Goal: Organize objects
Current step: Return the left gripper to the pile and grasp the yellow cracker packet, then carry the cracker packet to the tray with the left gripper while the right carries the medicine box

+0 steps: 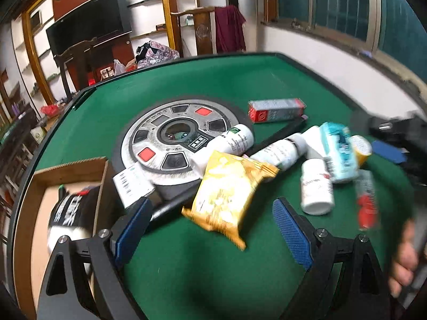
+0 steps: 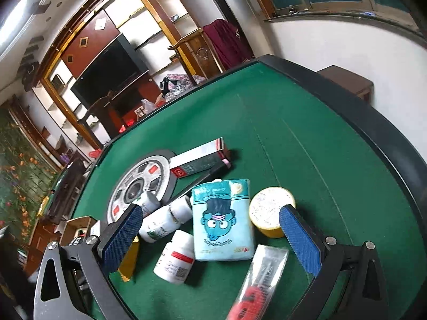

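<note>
**Sorting barely begun: one item boxed, the pile still waiting**

Clutter makes up most of what I see ahead of both my tools. My left gripper stands wide open with nothing between its blue pads, and the yellow snack packet lies just ahead of it, between the fingertips in that view but not pressed by either. To the left of that gripper sits the cardboard box, and inside it one black-and-white package already rests. I judge that to be the only thing put away so far.

My right gripper is also spread fully, holding nothing. Directly ahead between its fingers lies the blue tissue pack, face up on the green table. Just right of it, near my right finger, stands the yellow-rimmed tub. A white pill bottle lies near my left finger, with two more white bottles beyond it. Closest to the right gripper is a clear-wrapped item with red print, and farthest ahead lies the long red and grey carton, beside the round centre panel of the table.

So nearly everything is left: roughly eight loose items still lie outside the box, touching or overlapping one another. The snack packet looks the likeliest next pick for my left tool.
</note>
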Action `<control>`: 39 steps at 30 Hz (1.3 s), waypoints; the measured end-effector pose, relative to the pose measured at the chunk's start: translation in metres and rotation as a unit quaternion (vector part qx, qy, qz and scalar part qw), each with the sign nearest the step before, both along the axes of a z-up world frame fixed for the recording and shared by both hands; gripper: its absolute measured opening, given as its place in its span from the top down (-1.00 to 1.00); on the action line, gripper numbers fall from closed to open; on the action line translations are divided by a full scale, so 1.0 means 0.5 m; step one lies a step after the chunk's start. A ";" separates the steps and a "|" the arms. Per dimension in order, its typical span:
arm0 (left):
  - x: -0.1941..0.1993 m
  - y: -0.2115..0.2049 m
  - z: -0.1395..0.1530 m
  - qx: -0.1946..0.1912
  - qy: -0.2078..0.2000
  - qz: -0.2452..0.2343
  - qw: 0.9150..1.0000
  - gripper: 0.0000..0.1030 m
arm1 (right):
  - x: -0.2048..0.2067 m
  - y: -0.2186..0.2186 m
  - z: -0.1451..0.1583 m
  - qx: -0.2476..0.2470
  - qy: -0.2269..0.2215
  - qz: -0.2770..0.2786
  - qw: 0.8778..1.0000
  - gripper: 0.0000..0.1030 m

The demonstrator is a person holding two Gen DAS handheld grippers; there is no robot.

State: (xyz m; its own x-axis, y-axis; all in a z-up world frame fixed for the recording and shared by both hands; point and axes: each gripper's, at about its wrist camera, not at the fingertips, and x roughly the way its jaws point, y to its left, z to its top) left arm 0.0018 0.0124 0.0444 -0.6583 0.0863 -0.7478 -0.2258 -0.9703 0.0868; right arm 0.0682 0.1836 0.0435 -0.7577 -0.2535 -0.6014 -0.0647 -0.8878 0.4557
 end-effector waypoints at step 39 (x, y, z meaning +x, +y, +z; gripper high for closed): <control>0.283 -0.473 0.151 0.170 0.090 0.152 0.970 0.14 | -0.058 -0.428 0.031 0.188 0.000 0.239 0.952 -0.99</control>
State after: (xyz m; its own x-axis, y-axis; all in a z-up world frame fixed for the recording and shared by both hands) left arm 0.1433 -0.2240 0.1198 -0.8088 0.0888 -0.5814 0.0642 -0.9693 -0.2374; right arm 0.0390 -0.0304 0.0591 -0.6096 -0.3365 -0.7177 0.3888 -0.9160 0.0992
